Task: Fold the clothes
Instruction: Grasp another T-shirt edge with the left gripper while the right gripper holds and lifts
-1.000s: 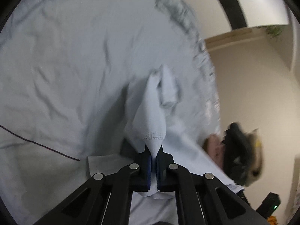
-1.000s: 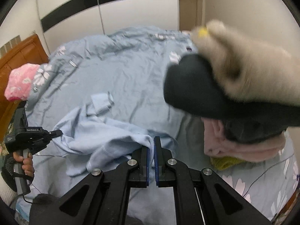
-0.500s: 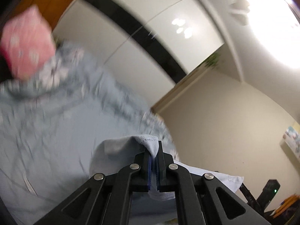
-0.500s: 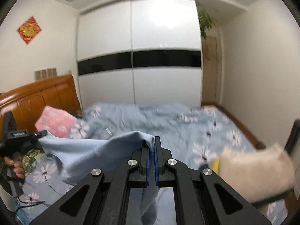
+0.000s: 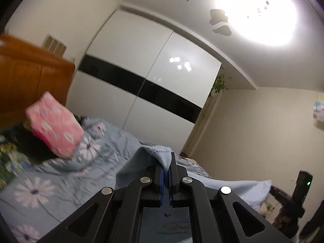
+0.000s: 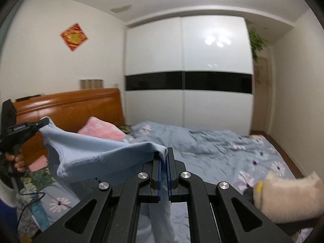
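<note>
A light blue garment (image 6: 95, 154) hangs stretched in the air above the bed, held at two spots. My right gripper (image 6: 166, 158) is shut on one edge of it, and cloth drapes down below the fingers. In the right wrist view my left gripper (image 6: 41, 123) shows at the far left, a hand on its handle, pinching the garment's other end. In the left wrist view my left gripper (image 5: 166, 163) is shut on a stitched hem of the light blue garment (image 5: 232, 184), which trails off to the right.
The bed (image 6: 212, 147) with a blue flowered cover lies below. A pink pillow (image 6: 101, 130) rests by the wooden headboard (image 6: 66, 109). A white wardrobe (image 6: 188, 70) stands behind. A beige fluffy thing (image 6: 287, 198) sits at the lower right. A black stand (image 5: 301, 194) rises by the wall.
Both grippers have risen from the bed with the garment, which now hangs stretched between them. The views have swung from the bedcover up to the wardrobe and ceiling.
</note>
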A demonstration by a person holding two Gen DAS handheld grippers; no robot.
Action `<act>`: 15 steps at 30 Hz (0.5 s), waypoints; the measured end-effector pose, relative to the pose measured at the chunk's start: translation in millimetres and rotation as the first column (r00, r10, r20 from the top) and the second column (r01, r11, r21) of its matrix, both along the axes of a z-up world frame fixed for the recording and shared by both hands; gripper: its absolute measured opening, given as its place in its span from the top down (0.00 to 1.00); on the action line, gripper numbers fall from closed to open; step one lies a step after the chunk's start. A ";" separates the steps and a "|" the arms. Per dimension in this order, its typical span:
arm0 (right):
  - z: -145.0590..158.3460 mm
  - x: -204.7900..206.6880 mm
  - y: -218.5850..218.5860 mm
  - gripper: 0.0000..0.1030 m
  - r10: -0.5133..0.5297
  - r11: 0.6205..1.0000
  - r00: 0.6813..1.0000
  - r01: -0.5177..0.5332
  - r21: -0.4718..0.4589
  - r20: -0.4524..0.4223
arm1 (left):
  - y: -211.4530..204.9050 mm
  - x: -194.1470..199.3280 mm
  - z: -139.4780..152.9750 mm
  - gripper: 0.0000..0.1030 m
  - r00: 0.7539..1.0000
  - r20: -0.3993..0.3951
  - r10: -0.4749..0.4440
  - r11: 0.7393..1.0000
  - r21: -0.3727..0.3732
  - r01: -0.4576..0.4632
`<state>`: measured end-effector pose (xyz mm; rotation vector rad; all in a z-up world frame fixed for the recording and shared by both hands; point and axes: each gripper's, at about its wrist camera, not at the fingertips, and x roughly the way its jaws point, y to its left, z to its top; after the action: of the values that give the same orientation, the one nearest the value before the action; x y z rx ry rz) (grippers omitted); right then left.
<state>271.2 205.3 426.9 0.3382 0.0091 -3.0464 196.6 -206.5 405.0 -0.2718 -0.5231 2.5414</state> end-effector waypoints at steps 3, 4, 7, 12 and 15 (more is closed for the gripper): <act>16.3 -9.1 -3.7 0.96 0.045 0.999 0.998 -0.045 0.003 -0.036 | -6.6 -10.8 19.8 0.96 0.999 -0.034 0.020 0.999 -0.039 -0.021; 20.3 -17.8 -3.1 0.96 0.051 0.999 0.998 -0.051 0.002 -0.040 | -6.0 -19.3 22.6 0.96 0.999 -0.035 0.028 0.998 -0.052 -0.030; 10.4 -60.1 4.6 0.96 0.050 0.999 0.999 -0.050 -0.002 0.019 | 1.7 -65.0 10.8 0.96 0.997 0.029 0.068 0.991 -0.121 -0.064; -70.6 -164.8 21.8 0.96 0.040 0.998 0.958 -0.050 0.025 0.283 | 27.0 -167.3 -84.6 0.96 0.956 0.265 0.129 0.971 -0.231 -0.067; -140.9 -224.5 29.8 0.96 0.025 1.000 0.894 -0.028 -0.002 0.447 | 33.0 -226.6 -169.9 0.96 0.874 0.460 0.155 0.976 -0.209 -0.063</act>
<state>46.7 235.1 286.0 1.0212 -0.0062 -2.8626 -30.0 -173.4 235.1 -0.9808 -0.4842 2.6354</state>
